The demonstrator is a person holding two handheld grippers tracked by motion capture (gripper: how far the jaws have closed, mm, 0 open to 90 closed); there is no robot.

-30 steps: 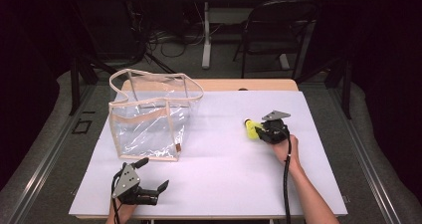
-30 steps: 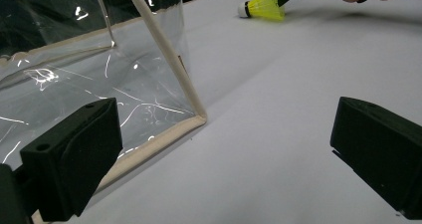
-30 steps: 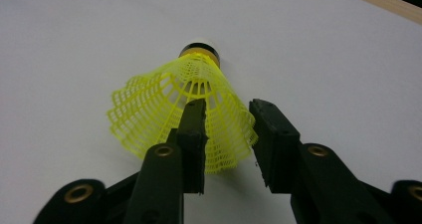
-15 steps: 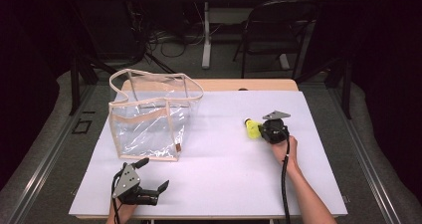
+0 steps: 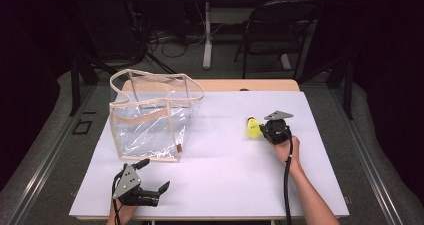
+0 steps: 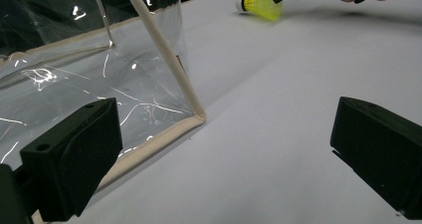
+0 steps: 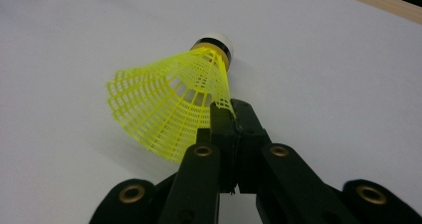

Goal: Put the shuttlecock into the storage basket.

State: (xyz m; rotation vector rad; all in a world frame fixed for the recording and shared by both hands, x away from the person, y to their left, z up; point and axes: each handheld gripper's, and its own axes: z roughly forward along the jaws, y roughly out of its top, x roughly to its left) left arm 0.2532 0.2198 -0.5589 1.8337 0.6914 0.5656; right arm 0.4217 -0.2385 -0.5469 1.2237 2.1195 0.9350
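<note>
Jaws of right gripper (image 7: 230,115) just closed, apparently pinching shuttlecock (image 7: 166,107) skirt rim.

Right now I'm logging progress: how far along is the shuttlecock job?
Done: the right claw has just closed, pinching the yellow shuttlecock by its skirt edge. In hand: it lies on the table, not yet lifted. Left: carrying it, probably into the clear bag.

Black gripper (image 5: 261,130); grey plate; brass rivets; black cable
</note>
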